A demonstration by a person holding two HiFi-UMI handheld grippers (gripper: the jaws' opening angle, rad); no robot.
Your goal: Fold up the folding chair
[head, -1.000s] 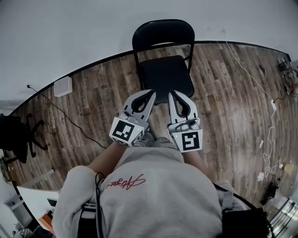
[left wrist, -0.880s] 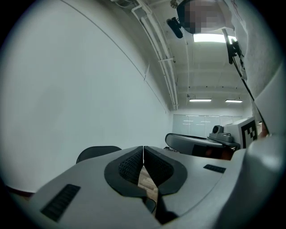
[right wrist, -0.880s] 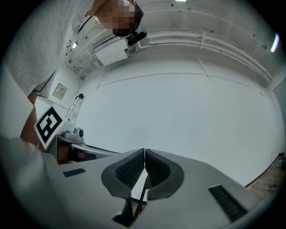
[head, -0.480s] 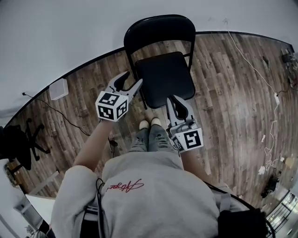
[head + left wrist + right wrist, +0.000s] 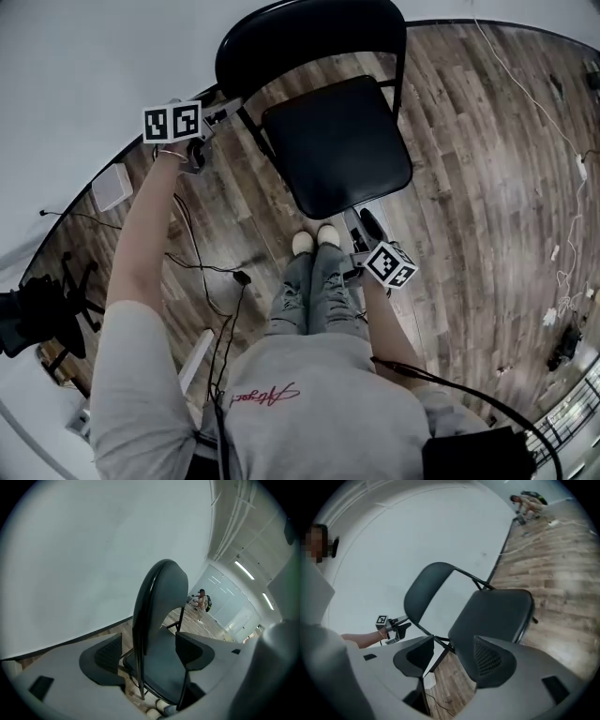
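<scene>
- Chair (image 5: 337, 141) stands unfolded on the wood floor (image 5: 469, 187), its backrest (image 5: 309, 42) at the far side by the white wall (image 5: 84, 66) and its seat toward us.
- Our shoes (image 5: 315, 239) sit just beside the seat's near edge.
- We hold the left gripper (image 5: 231, 109) out at the backrest's left side. In its own view the left gripper (image 5: 150, 653) has its jaws spread, and the backrest's edge (image 5: 140, 620) lines up between them. It seems not yet touched, though we cannot be sure.
- The right gripper (image 5: 364, 223) is low by the seat's near right corner. In its own view the right gripper (image 5: 452, 656) is spread wide and holds nothing, with the seat (image 5: 492, 616) just beyond its pads.
- A small white box (image 5: 112, 187) lies on the floor at far left, with a cable (image 5: 202, 272) trailing near it.
</scene>
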